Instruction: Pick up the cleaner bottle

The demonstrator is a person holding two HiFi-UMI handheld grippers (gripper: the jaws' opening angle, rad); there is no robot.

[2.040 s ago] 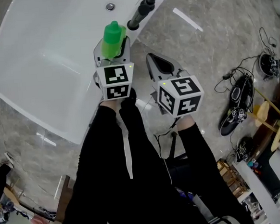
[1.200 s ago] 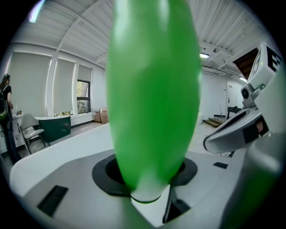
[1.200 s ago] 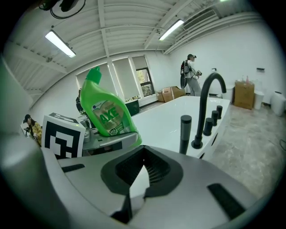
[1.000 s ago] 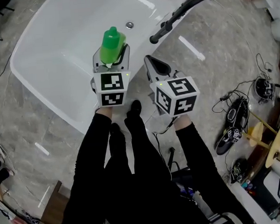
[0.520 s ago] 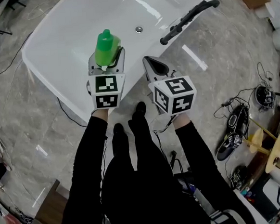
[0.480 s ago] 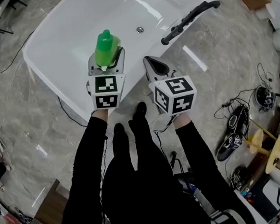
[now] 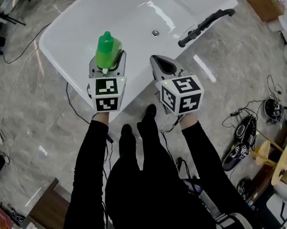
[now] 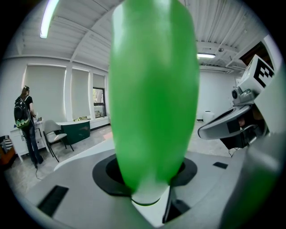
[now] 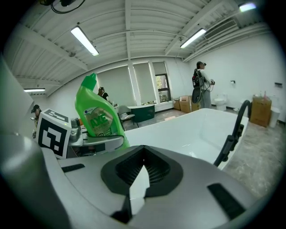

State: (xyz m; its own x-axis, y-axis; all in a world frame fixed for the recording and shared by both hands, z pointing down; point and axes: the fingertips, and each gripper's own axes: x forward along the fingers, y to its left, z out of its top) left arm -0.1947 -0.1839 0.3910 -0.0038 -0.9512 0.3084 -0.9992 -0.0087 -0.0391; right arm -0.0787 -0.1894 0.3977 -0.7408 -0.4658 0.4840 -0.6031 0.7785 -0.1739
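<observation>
While the left gripper (image 7: 108,65) clamps the green cleaner bottle (image 7: 107,47) upright by its lower body, seen over the near side of a white bathtub (image 7: 61,41), the right gripper (image 7: 160,65) rides just beside it, jaws together on nothing, both on black-sleeved arms stretched forward side by side. Bottle label: green panel, white lettering, not surely legible. Setting: grey marbled floor (image 7: 29,110), black grab bar (image 7: 205,25) at the tub edge, cables, white ribbed ceiling (image 9: 129,27) with strip lights, people standing near blinded windows.
</observation>
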